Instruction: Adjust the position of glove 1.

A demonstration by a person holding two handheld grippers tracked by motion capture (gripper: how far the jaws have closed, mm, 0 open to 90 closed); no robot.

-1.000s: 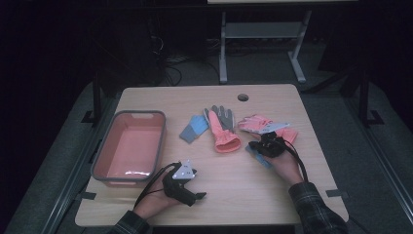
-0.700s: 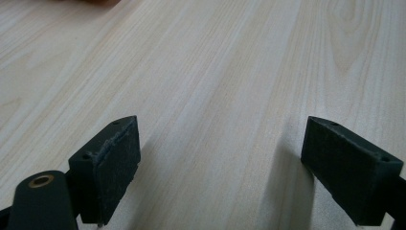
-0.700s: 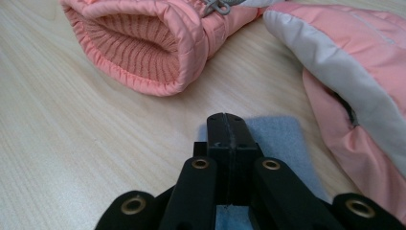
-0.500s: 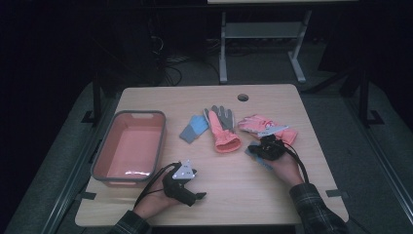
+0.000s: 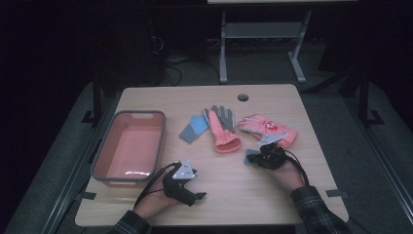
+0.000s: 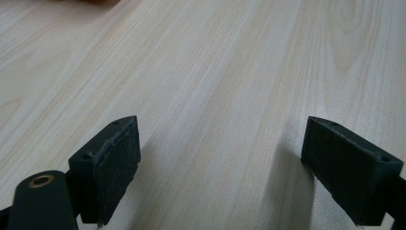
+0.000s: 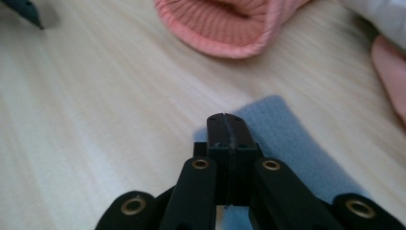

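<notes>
Grey-blue cloth (image 7: 287, 139) lies flat on the counter (image 5: 229, 190) toward its right front part, just in front of the pink glove (image 5: 268, 127), and our right hand-held gripper (image 5: 254, 157) has its jaws pressed together on the cloth's edge. In the right gripper view the two black jaws meet in a thin seam with the cloth spreading out beneath and to the right of them; how much fabric sits between the pads we cannot make out, since the jaws cover that edge. From above, the cloth shows as a small grey patch (image 5: 252, 157) at the gripper's tip, the rest hidden under the gripper body and our right hand (image 5: 287, 175). The orange glove's ribbed cuff (image 7: 225, 28) is cut off at the top of the right gripper view, blurred.

Our right forearm comes in from the front right corner, the gripper pointing left and slightly away from us. Our left hand-held gripper (image 5: 182, 180) rests low over the front edge beside the pink tub (image 5: 127, 146), its jaws spread wide over bare wood (image 6: 215, 96).
</notes>
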